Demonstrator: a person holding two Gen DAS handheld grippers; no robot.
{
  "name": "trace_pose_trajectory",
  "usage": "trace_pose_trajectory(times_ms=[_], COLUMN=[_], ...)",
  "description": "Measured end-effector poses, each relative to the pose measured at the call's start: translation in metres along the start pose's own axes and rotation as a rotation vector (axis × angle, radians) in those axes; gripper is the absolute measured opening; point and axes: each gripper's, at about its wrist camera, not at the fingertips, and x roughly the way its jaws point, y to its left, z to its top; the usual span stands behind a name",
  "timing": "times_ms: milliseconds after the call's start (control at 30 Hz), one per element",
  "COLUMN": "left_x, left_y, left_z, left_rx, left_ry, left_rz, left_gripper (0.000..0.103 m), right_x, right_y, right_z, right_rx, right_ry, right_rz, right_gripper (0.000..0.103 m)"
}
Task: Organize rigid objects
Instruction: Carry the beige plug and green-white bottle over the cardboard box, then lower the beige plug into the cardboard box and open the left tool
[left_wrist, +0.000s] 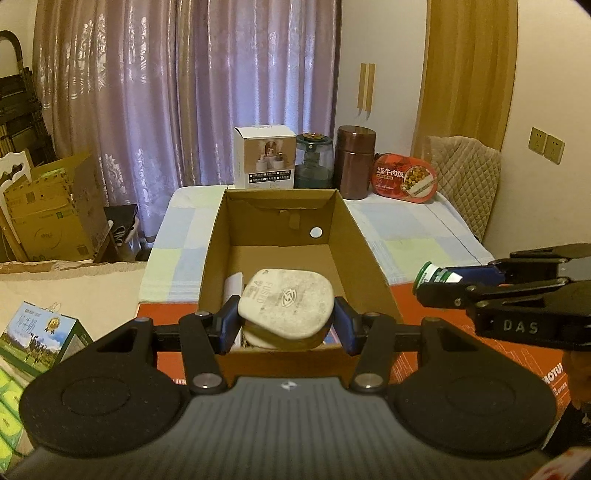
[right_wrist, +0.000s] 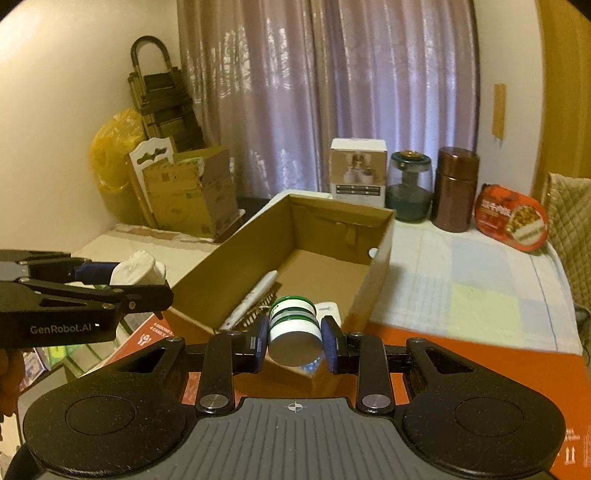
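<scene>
My left gripper (left_wrist: 284, 325) is shut on a white fused plug (left_wrist: 286, 304), held over the near end of an open cardboard box (left_wrist: 365, 254). In the right wrist view that gripper (right_wrist: 147, 286) comes in from the left with the plug (right_wrist: 138, 271) in its fingers. A small green-and-white bottle (right_wrist: 293, 330) is clamped on its side in my right gripper (right_wrist: 293, 341), just above the box's near corner (right_wrist: 380, 266). The left wrist view shows the bottle (left_wrist: 437, 277) at the right, beside the box. A white-handled brush (right_wrist: 255, 299) lies inside the box.
The box rests on an orange carton (left_wrist: 443, 354) on a pale checked cloth (left_wrist: 406, 229). Behind stand a white product box (left_wrist: 264, 157), a glass jar (left_wrist: 314, 160), a brown canister (left_wrist: 354, 162) and a red food tub (left_wrist: 404, 179). Cardboard boxes (left_wrist: 48, 218) sit at the left.
</scene>
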Motion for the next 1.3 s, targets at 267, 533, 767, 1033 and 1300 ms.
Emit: trace_pose_trajectory(times_ms=[267,533,767,1033,1300], left_x=[0.042,0.106,0.161,0.2,0.226], left_y=[0.016,0.027,0.03,0.035,0.031], left_z=[0.028,0.047,0.052,0.056,0.055], left_rx=[0.023,0.036,0.057,0.049,0.067], left_ry=[0.03,0.078,0.129,0.162,0.187], left_rz=[-0.029,-0.056,-0.059,-0.069,-0.072], left_gripper=[0.047,0.047,0.047,0.047,0.047], right_x=[0.038,0.091,0.136,0.168,0.182], right_y=[-0.014,-0.041,-0.058,-0.073,-0.086], right_z=[0.025,0.044,0.046,0.056,0.058], right_rx=[0.001,0.076,0.089,0.077,0.102], right_ry=[-0.021,-0.043,-0.018,0.003,0.004], right_rz=[0.003,0.007,-0.005,-0.02,-0.028], right_gripper=[0.027,0.027,0.027,0.027,0.027])
